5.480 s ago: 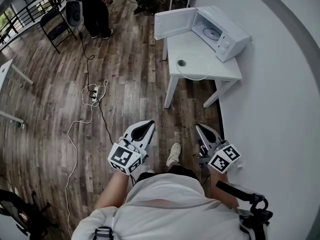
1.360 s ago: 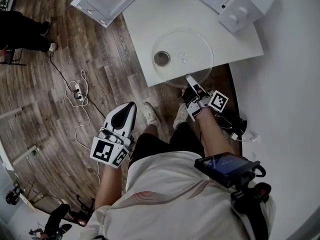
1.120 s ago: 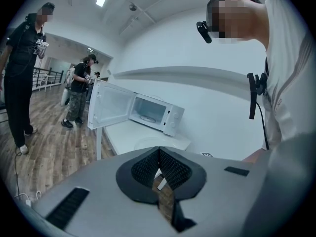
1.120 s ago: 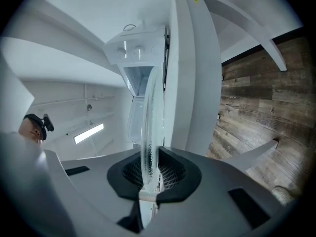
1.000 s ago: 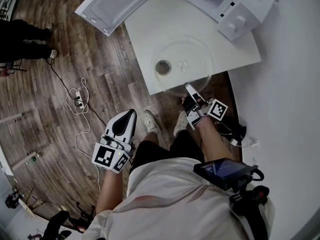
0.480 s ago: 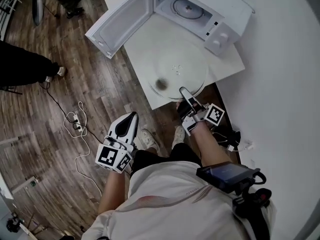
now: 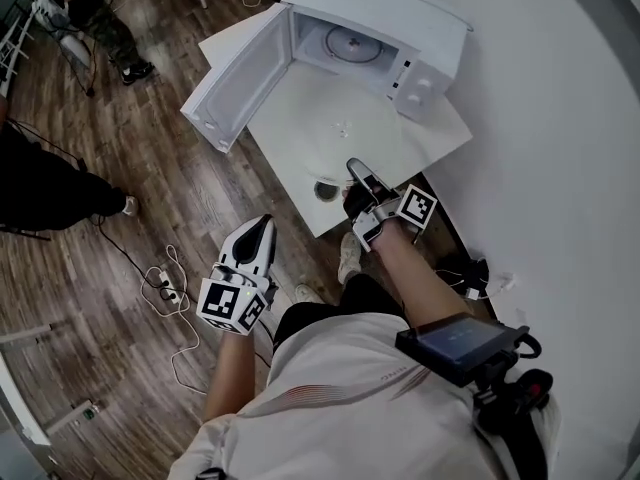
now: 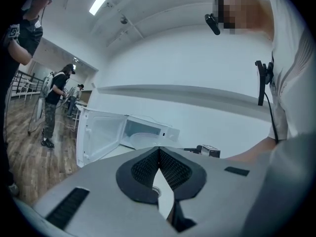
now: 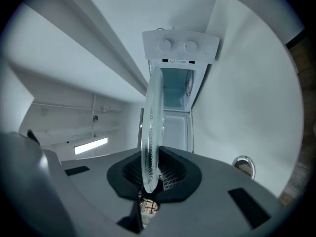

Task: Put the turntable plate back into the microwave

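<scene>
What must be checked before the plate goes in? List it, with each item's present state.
1. Grip: right gripper shut on the rim of the turntable plate: ok.
2. Door of the microwave wide open: ok.
3. Plate lined up: in the right gripper view its edge aims at the open cavity: ok.
4. Ring on the cavity floor properly seated: cannot tell.
5. Left gripper shut, empty, away from the table: ok.

Right gripper (image 7: 357, 171) reaches forward, jaws clamped; left gripper (image 7: 262, 226) held back, jaws together.
</scene>
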The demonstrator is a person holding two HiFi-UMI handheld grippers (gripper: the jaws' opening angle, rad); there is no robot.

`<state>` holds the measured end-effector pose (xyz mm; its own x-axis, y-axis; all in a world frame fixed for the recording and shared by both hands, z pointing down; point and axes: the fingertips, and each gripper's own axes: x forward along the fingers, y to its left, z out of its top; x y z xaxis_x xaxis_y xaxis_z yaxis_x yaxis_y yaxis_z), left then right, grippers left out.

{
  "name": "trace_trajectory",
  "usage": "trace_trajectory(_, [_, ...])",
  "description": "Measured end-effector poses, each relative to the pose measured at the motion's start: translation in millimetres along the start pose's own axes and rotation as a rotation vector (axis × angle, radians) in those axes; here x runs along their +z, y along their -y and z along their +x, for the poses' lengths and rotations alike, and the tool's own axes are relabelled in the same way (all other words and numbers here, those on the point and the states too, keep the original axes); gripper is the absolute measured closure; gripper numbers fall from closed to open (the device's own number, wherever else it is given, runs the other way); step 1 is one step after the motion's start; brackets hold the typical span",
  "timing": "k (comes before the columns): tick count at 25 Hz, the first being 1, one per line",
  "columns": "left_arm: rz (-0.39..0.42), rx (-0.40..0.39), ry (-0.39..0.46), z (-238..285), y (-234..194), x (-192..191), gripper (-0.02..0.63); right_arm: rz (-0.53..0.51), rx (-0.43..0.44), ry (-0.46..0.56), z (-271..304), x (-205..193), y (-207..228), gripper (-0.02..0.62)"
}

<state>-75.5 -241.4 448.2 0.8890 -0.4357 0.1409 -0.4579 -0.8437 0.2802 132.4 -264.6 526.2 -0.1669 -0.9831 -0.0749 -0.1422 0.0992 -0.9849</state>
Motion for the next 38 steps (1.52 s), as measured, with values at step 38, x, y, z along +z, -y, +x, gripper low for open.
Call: trace_trajectory(38, [-0.119, 0.164, -0.065, 120.5, -107.9, -13.6, 0.595, 0.091, -0.122, 0.355, 226.4, 200.2, 124.9, 0.566])
